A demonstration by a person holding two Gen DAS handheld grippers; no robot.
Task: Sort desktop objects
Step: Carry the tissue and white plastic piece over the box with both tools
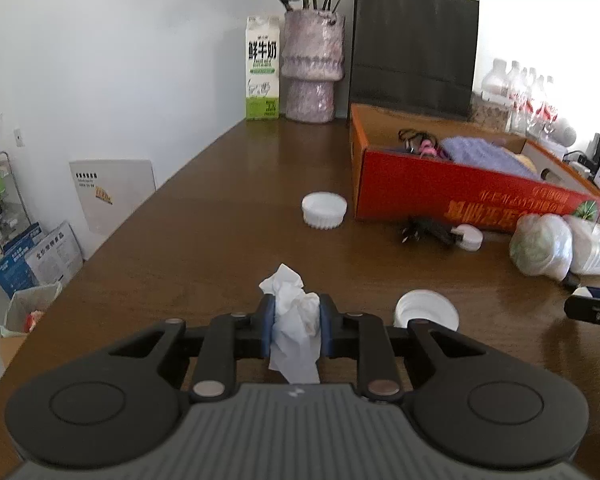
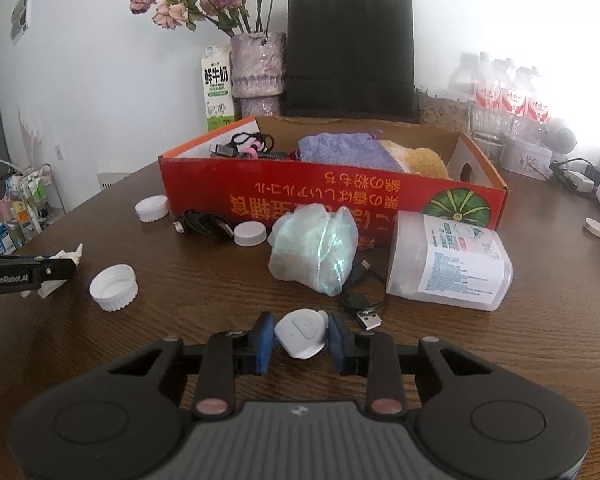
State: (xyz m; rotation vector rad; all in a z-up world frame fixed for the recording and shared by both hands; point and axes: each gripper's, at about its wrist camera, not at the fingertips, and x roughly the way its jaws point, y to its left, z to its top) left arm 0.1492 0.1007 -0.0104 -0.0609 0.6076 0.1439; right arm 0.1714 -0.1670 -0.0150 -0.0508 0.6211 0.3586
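The left tool [image 1: 296, 328] is closed on a crumpled white tissue [image 1: 294, 320], its blue pads pressed against both sides, held above the brown counter [image 1: 220, 240]. The right tool [image 2: 300, 338] is clamped on a small white charger plug [image 2: 302, 332], low over the counter and in front of the red cardboard box [image 2: 332, 196]. Only the right wrist view shows the clear plastic bag [image 2: 316, 252] and the toppled white jar [image 2: 448, 264] in full, both just in front of the box, with a black USB cable [image 2: 364, 304] trailing beside them. A white lid [image 2: 114, 282] lies to the box's front left, near the left tool. Only the left wrist view shows the floor clutter past the counter's edge
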